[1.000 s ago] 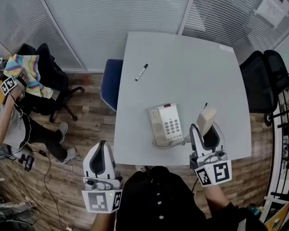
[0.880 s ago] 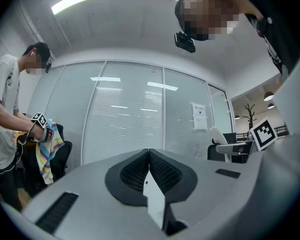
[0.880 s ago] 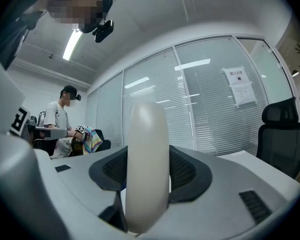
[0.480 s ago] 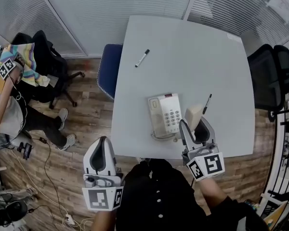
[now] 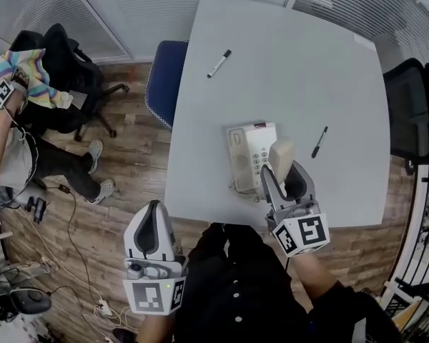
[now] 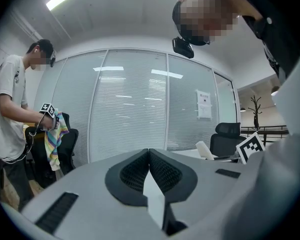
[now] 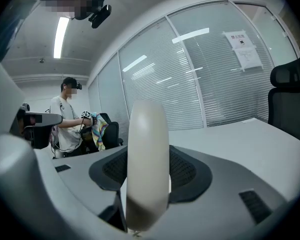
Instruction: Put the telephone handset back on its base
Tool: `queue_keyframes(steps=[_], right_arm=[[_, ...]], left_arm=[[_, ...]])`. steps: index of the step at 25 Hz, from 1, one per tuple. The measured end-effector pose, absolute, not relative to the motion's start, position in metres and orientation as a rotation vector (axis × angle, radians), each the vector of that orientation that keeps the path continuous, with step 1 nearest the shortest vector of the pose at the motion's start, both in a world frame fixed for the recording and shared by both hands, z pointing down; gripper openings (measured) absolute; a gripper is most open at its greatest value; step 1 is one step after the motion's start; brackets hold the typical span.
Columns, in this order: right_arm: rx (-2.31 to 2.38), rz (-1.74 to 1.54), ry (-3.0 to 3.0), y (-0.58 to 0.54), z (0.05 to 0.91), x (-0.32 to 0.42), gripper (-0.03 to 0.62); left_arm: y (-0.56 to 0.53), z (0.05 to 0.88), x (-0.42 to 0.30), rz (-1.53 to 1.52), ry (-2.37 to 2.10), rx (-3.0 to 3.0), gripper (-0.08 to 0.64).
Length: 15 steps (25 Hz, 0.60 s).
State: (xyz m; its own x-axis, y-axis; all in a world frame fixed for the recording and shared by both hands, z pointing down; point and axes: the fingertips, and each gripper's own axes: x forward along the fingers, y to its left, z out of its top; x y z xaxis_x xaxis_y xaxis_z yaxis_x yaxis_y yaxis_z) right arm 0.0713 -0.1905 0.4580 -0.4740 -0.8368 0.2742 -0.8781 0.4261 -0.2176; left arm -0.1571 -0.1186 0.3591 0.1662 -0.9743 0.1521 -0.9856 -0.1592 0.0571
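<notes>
Both tongs show in my head view. I have the right tongs (image 5: 286,176) clamped on the cream handset (image 5: 280,156), which stands upright between the jaws. It overlaps the right edge of the telephone base (image 5: 244,156), just ahead-left of those tongs. My left tongs (image 5: 151,209) are closed on nothing, off the white table (image 5: 307,63), above the wood floor (image 5: 93,234). A black marker (image 5: 319,141) lies ahead-right of the right tongs; a second marker (image 5: 219,63) lies far ahead of the left tongs.
</notes>
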Motion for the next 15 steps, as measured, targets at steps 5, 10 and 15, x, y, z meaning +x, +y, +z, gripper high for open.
queue_keyframes(steps=[5,10,15], right_arm=[[1.516,0.55,-2.522,-0.194,0.481,0.061,0.232],[1.51,0.609,-2.49,-0.199,0.505,0.054,0.232],[1.509,0.668,-2.445,-0.204,0.533,0.047,0.232]], left_arm=[[-0.115,0.371,-0.158,0.155,-1.921,2.259,0.017],[-0.11,0.381,-0.151,0.166,-1.888,2.253,0.017],[-0.105,0.398,-0.146,0.182,-1.854,2.235,0.017]])
